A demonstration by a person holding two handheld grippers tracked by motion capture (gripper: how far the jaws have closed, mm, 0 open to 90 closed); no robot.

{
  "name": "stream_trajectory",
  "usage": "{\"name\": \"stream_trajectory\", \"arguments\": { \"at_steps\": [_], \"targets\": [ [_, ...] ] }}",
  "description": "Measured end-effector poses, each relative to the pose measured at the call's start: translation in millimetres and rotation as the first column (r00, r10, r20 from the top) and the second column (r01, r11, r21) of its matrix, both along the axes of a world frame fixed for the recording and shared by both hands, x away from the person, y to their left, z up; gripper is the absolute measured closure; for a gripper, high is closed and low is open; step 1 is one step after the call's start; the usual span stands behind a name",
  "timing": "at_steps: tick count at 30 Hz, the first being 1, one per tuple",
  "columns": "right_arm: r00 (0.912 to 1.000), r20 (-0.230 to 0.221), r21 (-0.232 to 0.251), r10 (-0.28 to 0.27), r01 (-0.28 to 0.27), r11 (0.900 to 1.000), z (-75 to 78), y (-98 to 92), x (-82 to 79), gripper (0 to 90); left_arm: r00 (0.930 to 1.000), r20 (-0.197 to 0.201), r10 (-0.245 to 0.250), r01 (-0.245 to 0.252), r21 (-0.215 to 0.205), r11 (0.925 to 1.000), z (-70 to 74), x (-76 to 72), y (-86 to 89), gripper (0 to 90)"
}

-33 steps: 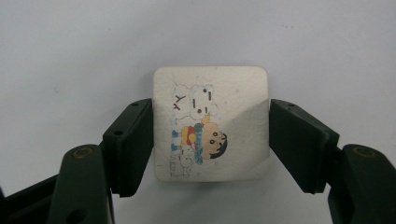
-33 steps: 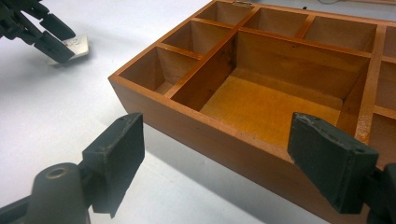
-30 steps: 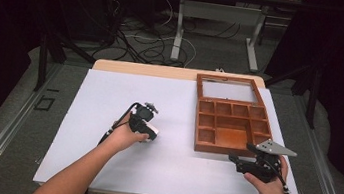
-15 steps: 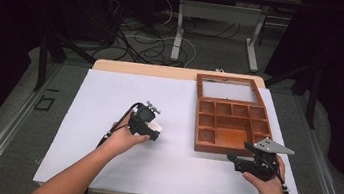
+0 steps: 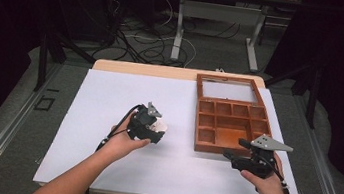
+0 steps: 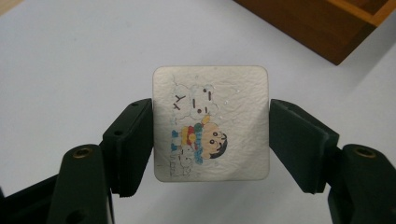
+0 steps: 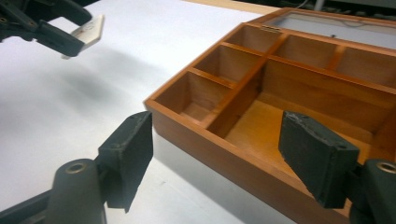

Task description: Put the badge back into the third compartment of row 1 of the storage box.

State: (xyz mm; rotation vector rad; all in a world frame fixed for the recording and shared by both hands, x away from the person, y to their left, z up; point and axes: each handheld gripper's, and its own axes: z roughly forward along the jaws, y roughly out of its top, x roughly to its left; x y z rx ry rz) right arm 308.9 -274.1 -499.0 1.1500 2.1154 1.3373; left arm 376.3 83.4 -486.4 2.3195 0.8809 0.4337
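A square white tile point(image 6: 211, 93) with a cartoon picture sits between my left gripper's point(image 6: 211, 135) two jaws, which are shut on its side edges. In the high view that left gripper point(image 5: 158, 131) holds the tile point(image 5: 160, 125) a little above the white sheet, left of the wooden box point(image 5: 197, 125). The right gripper view has the tile point(image 7: 91, 28) at top left, lifted over its shadow. My right gripper point(image 7: 215, 154) stands open, jaws wide apart with nothing between them, facing the box's near left corner point(image 7: 187, 128). From above, the right gripper point(image 5: 236, 152) is at the box's front edge.
The box has several empty compartments and its glass-paned lid point(image 5: 227, 89) lies open at the far side. A white sheet point(image 5: 110, 94) covers most of the wooden table point(image 5: 138, 67). Floor cables and table legs lie beyond.
My left gripper has drifted a little to the right with the tile, toward the box. The right gripper has edged slightly left along the box's front.
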Motion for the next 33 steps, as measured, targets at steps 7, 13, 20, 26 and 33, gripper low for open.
{"name": "stream_trajectory", "arguments": {
  "at_steps": [7,13,20,26,33],
  "targets": [
    [0.9945,-0.091,0.040,0.052,-0.049,0.998,8.2,12.9,3.5,34.3,0.9978,0.056,-0.034,0.036,-0.036,0.9987,6.1,-9.9,0.6,33.4],
    [0.9878,-0.134,0.039,0.079,-0.075,0.996,9.7,18.6,6.9,36.2,0.9944,0.091,-0.055,0.059,-0.044,0.9973,5.9,-17.8,-0.9,33.4],
    [0.9848,-0.152,0.065,0.084,-0.075,0.995,14.9,25.9,11.9,38.5,0.9911,0.105,-0.082,0.088,-0.054,0.9947,3.0,-28.0,-4.8,33.4],
    [0.9828,-0.152,0.076,0.105,-0.095,0.993,19.4,35.1,18.5,39.1,0.9866,0.131,-0.097,0.108,-0.077,0.9912,1.3,-36.1,-9.4,33.4],
    [0.9783,-0.158,0.075,0.134,-0.123,0.990,21.8,45.6,23.6,39.2,0.9834,0.140,-0.115,0.129,-0.093,0.9872,0.4,-42.2,-14.4,33.4]
  ]
}}
